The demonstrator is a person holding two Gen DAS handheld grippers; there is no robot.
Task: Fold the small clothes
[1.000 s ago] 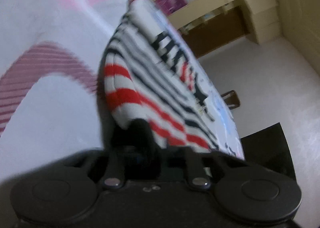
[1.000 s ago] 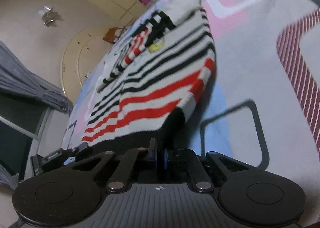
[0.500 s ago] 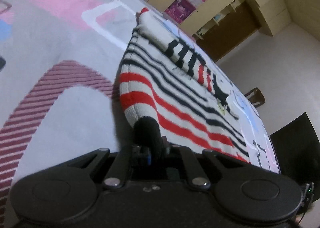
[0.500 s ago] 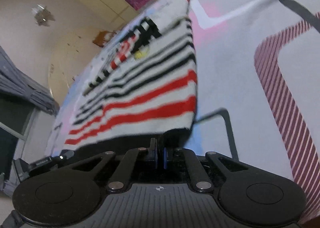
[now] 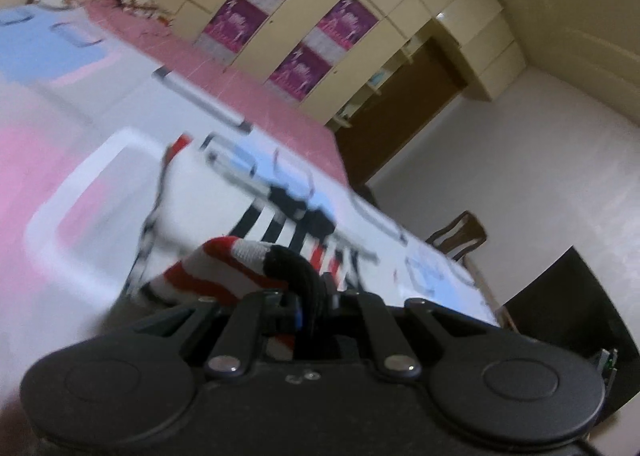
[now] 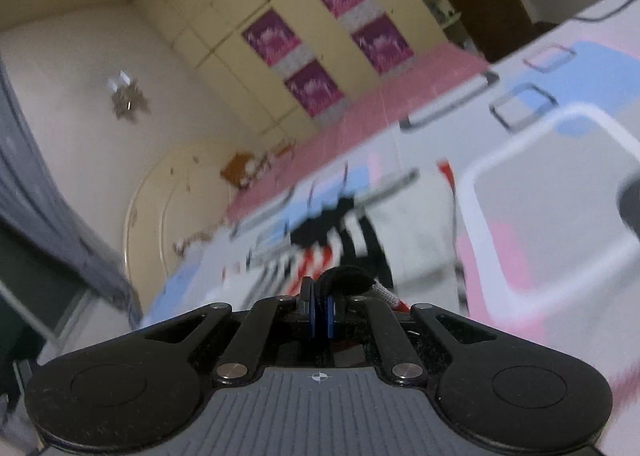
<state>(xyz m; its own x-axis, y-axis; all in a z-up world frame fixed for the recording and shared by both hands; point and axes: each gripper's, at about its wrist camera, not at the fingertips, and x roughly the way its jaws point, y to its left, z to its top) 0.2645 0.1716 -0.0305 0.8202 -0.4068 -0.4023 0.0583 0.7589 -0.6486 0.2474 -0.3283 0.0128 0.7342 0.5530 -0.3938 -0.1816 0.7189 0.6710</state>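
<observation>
A small knitted sweater (image 5: 224,212) with red, black and white stripes lies on the patterned bed sheet (image 5: 80,192). My left gripper (image 5: 306,308) is shut on its red-striped hem (image 5: 224,264), lifted and carried over the white upper part. The sweater also shows in the right wrist view (image 6: 416,232). My right gripper (image 6: 320,314) is shut on the other hem corner (image 6: 384,292), with the black cuff bunched at its tips. Both views are blurred.
The bed's pink far edge (image 5: 248,96) runs in front of cream wardrobes with purple panels (image 5: 280,12). A wooden chair (image 5: 460,234) and a dark object (image 5: 568,296) stand by the bed's right side. A grey curtain (image 6: 44,208) hangs at the left.
Both grippers have lifted the sweater's hem and carried it forward toward the collar end. The striped lower part that lay spread before me is now folded up at the fingertips.
</observation>
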